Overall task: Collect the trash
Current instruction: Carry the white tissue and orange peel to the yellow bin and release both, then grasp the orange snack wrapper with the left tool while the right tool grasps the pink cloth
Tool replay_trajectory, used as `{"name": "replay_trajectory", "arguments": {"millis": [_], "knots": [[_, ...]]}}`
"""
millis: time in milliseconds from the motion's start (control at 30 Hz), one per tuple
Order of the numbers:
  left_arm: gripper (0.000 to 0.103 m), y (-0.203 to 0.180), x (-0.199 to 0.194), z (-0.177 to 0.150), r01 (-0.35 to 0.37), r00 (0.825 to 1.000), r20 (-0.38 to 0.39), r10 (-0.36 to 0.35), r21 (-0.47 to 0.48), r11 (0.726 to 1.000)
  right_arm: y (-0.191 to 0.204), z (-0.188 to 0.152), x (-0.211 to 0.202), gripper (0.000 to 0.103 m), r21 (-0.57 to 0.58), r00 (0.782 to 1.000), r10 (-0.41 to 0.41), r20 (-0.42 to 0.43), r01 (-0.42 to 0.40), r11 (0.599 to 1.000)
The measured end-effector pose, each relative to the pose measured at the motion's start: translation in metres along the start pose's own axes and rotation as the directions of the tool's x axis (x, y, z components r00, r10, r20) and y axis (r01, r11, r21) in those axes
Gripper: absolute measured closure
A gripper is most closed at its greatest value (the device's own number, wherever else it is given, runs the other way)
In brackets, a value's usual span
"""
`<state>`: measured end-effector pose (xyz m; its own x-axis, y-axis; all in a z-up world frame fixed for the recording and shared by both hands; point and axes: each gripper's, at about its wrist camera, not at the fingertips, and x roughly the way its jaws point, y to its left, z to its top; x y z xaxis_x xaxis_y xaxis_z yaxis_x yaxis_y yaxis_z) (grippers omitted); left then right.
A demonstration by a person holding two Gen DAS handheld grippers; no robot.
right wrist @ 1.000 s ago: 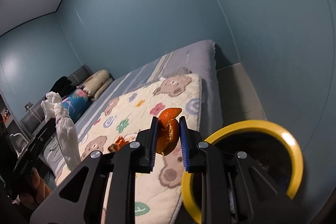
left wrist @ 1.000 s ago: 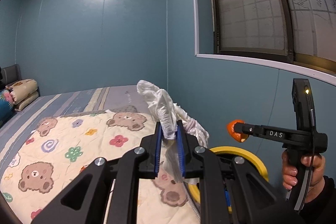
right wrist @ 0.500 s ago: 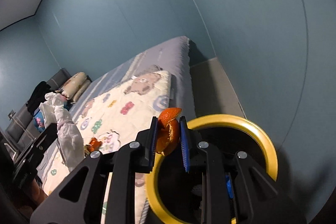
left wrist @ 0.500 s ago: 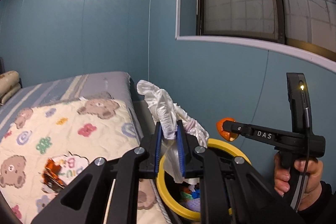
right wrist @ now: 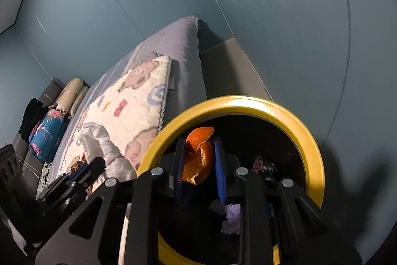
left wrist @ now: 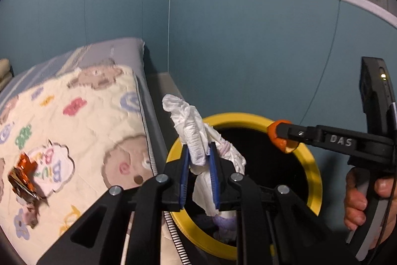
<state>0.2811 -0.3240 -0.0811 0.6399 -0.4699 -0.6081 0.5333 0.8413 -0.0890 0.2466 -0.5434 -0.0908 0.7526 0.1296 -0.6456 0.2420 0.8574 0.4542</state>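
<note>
My left gripper (left wrist: 198, 155) is shut on a crumpled white tissue (left wrist: 191, 131) and holds it over the near left rim of the yellow-rimmed trash bin (left wrist: 314, 165). My right gripper (right wrist: 198, 148) is shut on a piece of orange peel (right wrist: 198, 160) and holds it above the bin's dark opening (right wrist: 310, 140). The right gripper also shows in the left wrist view (left wrist: 281, 135), out over the bin. An orange foil wrapper (left wrist: 22, 175) lies on the bear-print blanket (left wrist: 86, 131).
The bin stands on the floor between the bed (right wrist: 173, 56) and the blue wall (left wrist: 248, 54). Purple and other trash lies inside the bin (right wrist: 233, 215). Pillows (right wrist: 72, 91) are stacked at the bed's far end.
Both grippers have swung right from over the bed and dropped toward the bin. The bin now fills the lower part of both views. Both still hold their items.
</note>
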Motion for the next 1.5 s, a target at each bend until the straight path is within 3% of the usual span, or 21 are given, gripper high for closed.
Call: {"name": "replay_trajectory", "arguments": {"millis": [167, 233, 367, 500, 667, 867, 1000, 1300, 1500], "knots": [[0.081, 0.005, 0.010, -0.004, 0.004, 1.000, -0.028, -0.005, -0.030, 1.000, -0.004, -0.001, 0.000, 0.073, 0.012, 1.000, -0.021, -0.002, 0.021, 1.000], [0.070, 0.010, 0.011, -0.003, 0.013, 0.999, -0.033, -0.014, -0.050, 0.999, -0.004, -0.002, -0.005, 0.067, 0.015, 0.999, -0.031, 0.011, 0.031, 0.999], [0.036, 0.018, 0.008, -0.004, 0.012, 0.999, -0.041, -0.016, -0.098, 0.995, -0.003, -0.001, -0.014, 0.048, 0.014, 0.996, -0.077, 0.044, 0.077, 0.997], [0.018, 0.036, -0.001, -0.008, -0.053, 0.998, -0.031, 0.050, -0.114, 0.992, -0.001, -0.004, -0.015, 0.032, 0.019, 0.995, -0.090, 0.035, 0.090, 0.996], [0.016, 0.066, -0.012, -0.010, -0.132, 0.991, -0.036, 0.128, -0.126, 0.983, 0.014, -0.012, -0.017, 0.021, 0.008, 0.999, -0.022, 0.026, 0.022, 1.000], [0.015, 0.113, -0.032, -0.013, -0.213, 0.977, -0.032, 0.211, -0.143, 0.967, 0.073, -0.027, -0.008, 0.019, -0.121, 0.992, 0.123, -0.035, -0.126, 0.985], [0.015, 0.153, -0.042, -0.018, -0.267, 0.964, -0.045, 0.264, -0.190, 0.945, 0.119, -0.041, 0.002, 0.018, -0.187, 0.975, 0.202, -0.089, -0.215, 0.958], [0.015, 0.235, -0.061, -0.033, -0.414, 0.910, -0.077, 0.408, -0.241, 0.878, 0.204, -0.073, 0.031, 0.017, -0.317, 0.954, 0.218, -0.206, -0.276, 0.907], [0.015, 0.277, -0.069, -0.046, -0.443, 0.896, -0.111, 0.430, -0.276, 0.853, 0.233, -0.087, 0.052, 0.016, -0.345, 0.935, 0.221, -0.277, -0.312, 0.885]]}}
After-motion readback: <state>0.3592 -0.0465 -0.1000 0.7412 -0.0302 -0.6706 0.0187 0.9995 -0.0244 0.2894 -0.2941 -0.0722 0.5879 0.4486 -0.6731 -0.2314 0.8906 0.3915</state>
